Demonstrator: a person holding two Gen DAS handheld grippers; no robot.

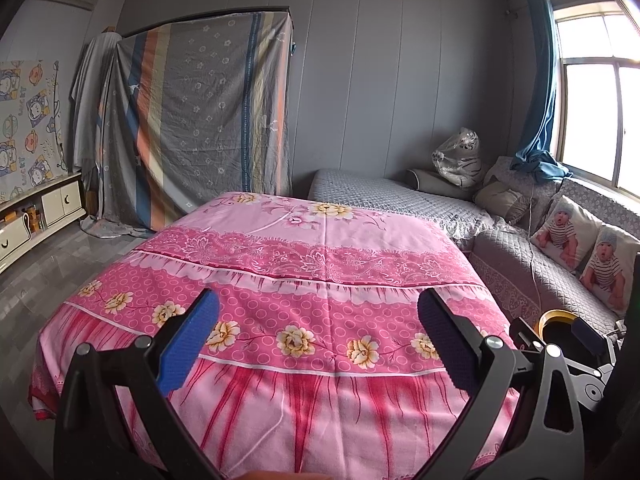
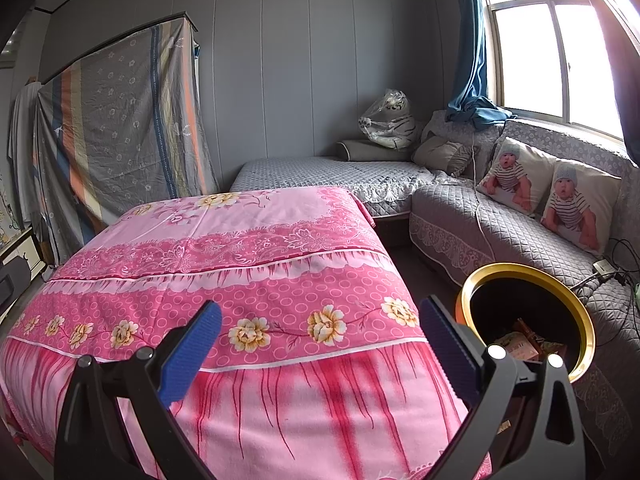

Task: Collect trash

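Left gripper (image 1: 318,338): blue-padded fingers spread wide with nothing between them; it hovers above the near half of the pink floral cloth.

Right gripper (image 2: 320,342): likewise spread wide and empty, poised over the same cloth, its right finger (image 2: 448,354) close beside the bin's rim in this view.

Table cover (image 2: 248,240): a pink flowered cloth draped over a low table; every part of its top that shows in either wrist view is bare, with no wrapper, box or scrap lying on it.

Trash bin (image 2: 532,270): a round, dark-walled bin with a gold rim, standing on the floor between the covered table and the grey quilted sofa (image 2: 520,224); in the left wrist view only a sliver of its rim (image 1: 556,314) shows behind the right gripper's frame.

Trash (image 2: 520,344): several pieces, apparently small cartons and packets in tan and reddish-brown, lie at the bottom of the bin; their labels are too small to read.

Progress (judged): collection appears essentially complete, since the only rubbish in sight is already inside the bin and both grippers are unloaded.

Remaining (judged): at most a check of areas out of view, such as the floor beside the table and the table's near edge hidden under the grippers.
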